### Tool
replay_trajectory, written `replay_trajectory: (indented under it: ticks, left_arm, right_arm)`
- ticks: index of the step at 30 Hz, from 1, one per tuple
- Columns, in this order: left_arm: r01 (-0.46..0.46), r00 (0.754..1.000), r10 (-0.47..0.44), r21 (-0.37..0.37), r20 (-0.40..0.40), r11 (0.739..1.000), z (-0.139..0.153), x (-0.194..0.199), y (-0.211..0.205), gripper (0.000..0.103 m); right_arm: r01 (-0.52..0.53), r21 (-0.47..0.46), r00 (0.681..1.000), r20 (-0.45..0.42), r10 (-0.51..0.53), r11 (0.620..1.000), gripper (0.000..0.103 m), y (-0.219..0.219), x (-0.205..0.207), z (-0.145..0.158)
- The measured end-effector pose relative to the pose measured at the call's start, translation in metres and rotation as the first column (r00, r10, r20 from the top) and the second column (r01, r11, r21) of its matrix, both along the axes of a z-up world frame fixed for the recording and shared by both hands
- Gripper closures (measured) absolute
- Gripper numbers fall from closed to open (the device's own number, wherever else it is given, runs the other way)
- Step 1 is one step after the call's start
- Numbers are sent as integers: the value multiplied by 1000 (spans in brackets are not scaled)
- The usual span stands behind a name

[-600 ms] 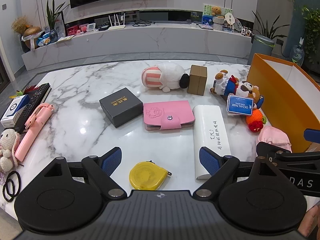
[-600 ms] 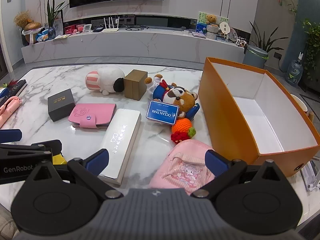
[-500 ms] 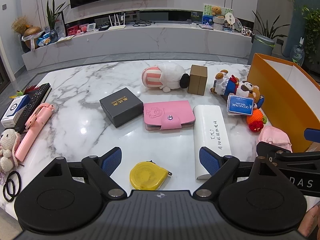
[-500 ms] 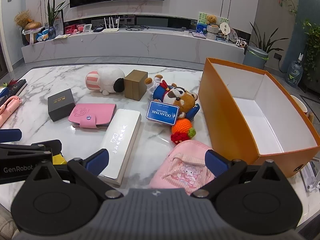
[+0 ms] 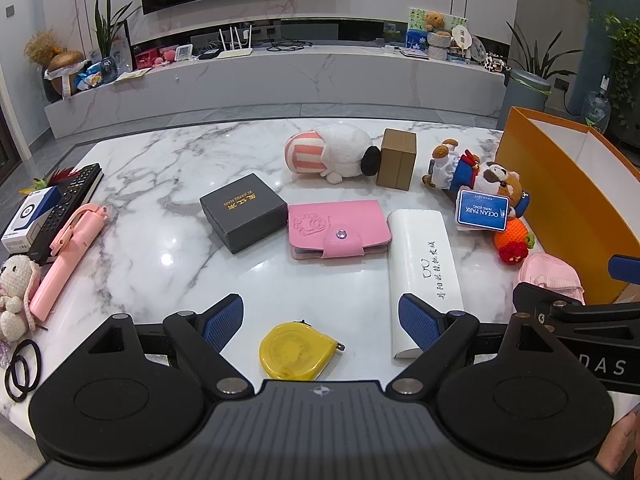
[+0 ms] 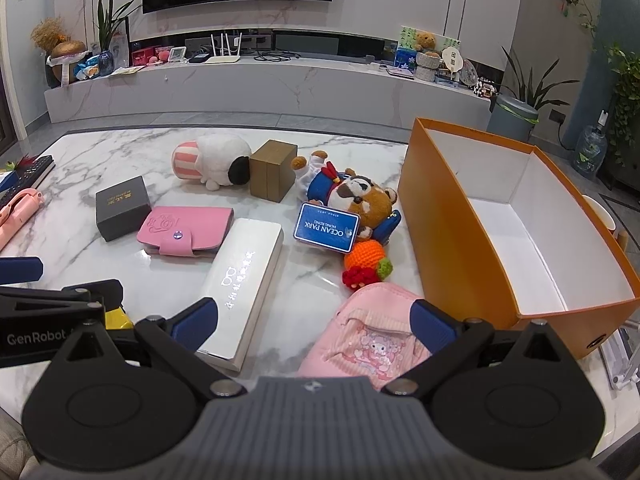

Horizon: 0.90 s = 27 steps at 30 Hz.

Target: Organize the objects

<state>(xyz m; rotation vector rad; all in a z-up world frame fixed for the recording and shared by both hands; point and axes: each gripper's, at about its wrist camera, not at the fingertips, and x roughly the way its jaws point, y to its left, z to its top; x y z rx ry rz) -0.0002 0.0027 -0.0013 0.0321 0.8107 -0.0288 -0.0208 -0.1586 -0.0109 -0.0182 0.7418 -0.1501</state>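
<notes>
Both grippers hover low over the near edge of the marble table (image 5: 132, 184), holding nothing: the left gripper (image 5: 320, 322) has its blue-padded fingers spread wide with the yellow tape measure (image 5: 298, 350) lying on the table between them, and the right gripper (image 6: 314, 320) is likewise spread apart, its pads flanking the near end of the white case (image 6: 244, 286) and the pink pouch (image 6: 368, 336). Just beyond the pouch sits a small orange and red crocheted toy (image 6: 366, 266), and behind that a plush raccoon (image 6: 360, 200) lies on its side with a blue Ocean Park tag (image 6: 326, 227) on it. Left of the white case lies the pink card wallet (image 5: 336, 230), snapped closed, and touching it the dark grey gift box (image 5: 242, 212), lid on. Farther back, a white plush with a striped cap (image 5: 332, 156) lies with its dark face against an upright brown box (image 5: 397, 164), also closed. On the right stands the orange box (image 6: 448, 240), open at the top, its white inside holding no objects that can be seen. At the table's left edge lie a pink selfie stick (image 5: 66, 258), a remote control (image 5: 70, 204) and a crocheted bunny (image 5: 16, 292).
</notes>
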Motion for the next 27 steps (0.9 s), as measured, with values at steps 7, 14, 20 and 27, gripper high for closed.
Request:
replay_trajectory:
  ticks: [7,14,20,27]
  left_arm:
    - [12,1000,-12,1,-1,1000,0,0,0,1]
    - [15,1000,-15,0,-1,1000,0,0,0,1]
    - [18,1000,-18,-1,-2,1000,0,0,0,1]
    - [22,1000,-22,-1,-2,1000,0,0,0,1]
  right_arm:
    - [0,0,1000,0,0,1000,1,0,0,0]
    - [0,2,1000,-1,0,1000,1,1,1,-1]
    - [2,3,1000,-1,-2,1000,1,1,1,-1]
    - [4,4,1000,-3,-4,1000,1,1,0,-3]
